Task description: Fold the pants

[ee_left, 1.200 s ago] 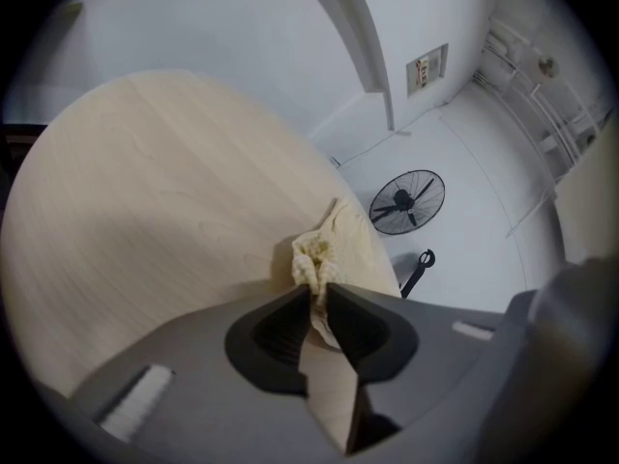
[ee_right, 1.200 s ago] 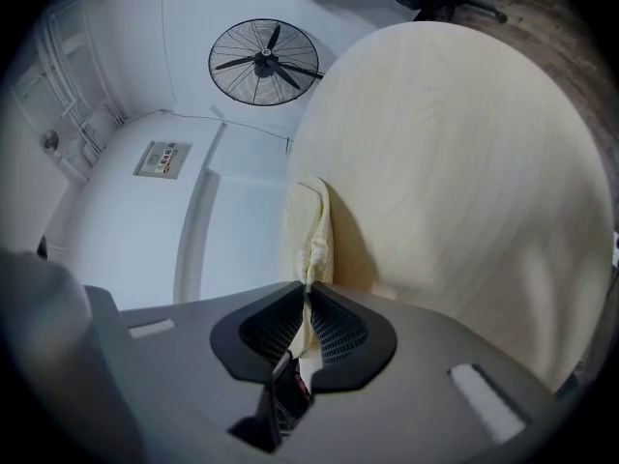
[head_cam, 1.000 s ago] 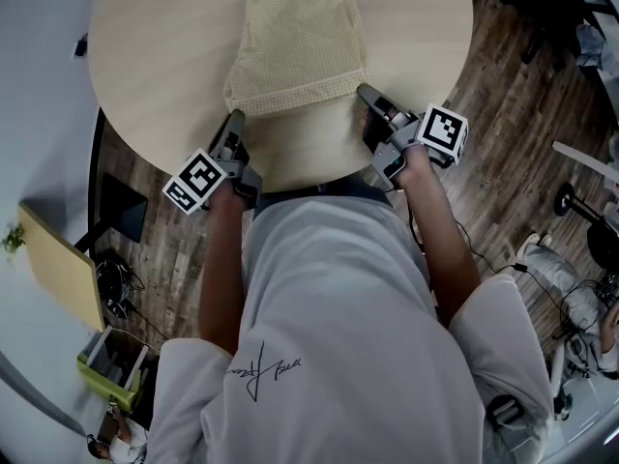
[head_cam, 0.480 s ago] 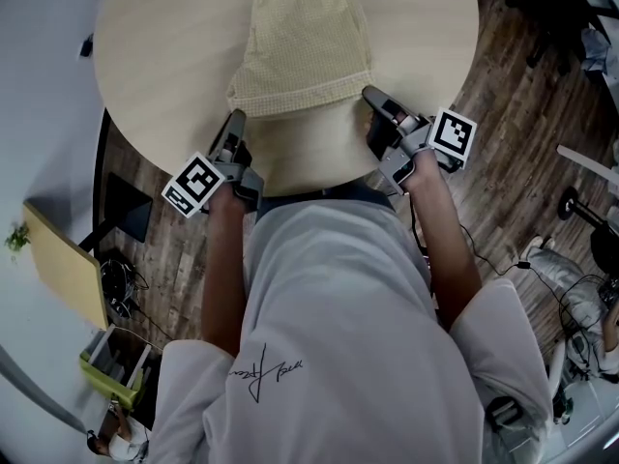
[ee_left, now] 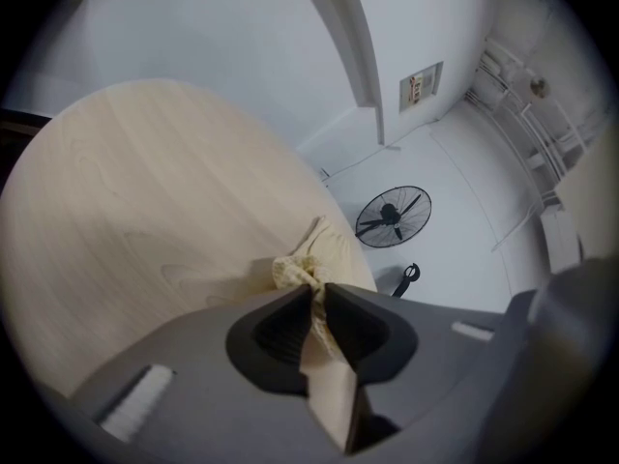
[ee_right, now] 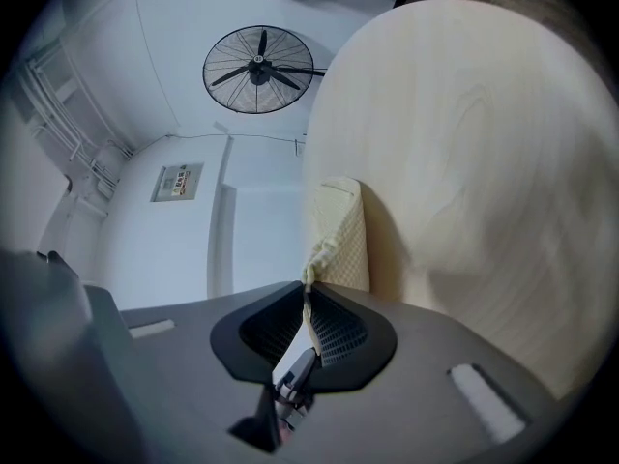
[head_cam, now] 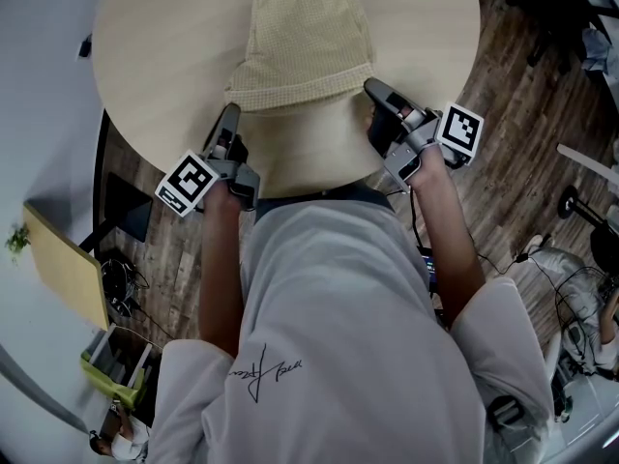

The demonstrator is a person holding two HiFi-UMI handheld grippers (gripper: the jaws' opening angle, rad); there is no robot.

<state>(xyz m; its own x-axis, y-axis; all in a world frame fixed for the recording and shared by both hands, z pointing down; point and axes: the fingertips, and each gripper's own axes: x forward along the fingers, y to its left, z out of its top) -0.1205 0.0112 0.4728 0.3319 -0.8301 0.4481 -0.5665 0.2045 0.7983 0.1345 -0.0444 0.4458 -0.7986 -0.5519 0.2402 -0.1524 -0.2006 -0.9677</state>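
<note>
Seen from above, a person in a white T-shirt [head_cam: 338, 346] stands at the near rim of a round, pale wood table [head_cam: 155, 56], both forearms reaching forward. Each hand holds a grey two-jaw gripper bearing a black-and-white marker cube.

The left gripper [head_cam: 230, 114] points at the near left corner of the pants [head_cam: 305, 37]. Its own camera shows the jaws nearly together, pinching a bunched fold of the cream, waffle-textured cloth, which also trails back between them towards the camera.

The right gripper [head_cam: 372, 88] meets the near right corner. Its own camera shows the jaws drawn in narrow on a thin edge of the same cloth (only a sliver shows between the dark pads).

The pants lie on the table between the two grippers. Their near edge runs across from one gripper to the other, a little way in from the table's rim. From there the cloth stretches away from the person and out of the top of the head view. In both gripper views the pinched corner stands a little above the tabletop, with shadow beneath it.

Around the table is a dark wood-plank floor [head_cam: 503, 95]. Beyond the table's far edge, both gripper views show a black pedestal fan [ee_left: 392, 217] against a white wall.
</note>
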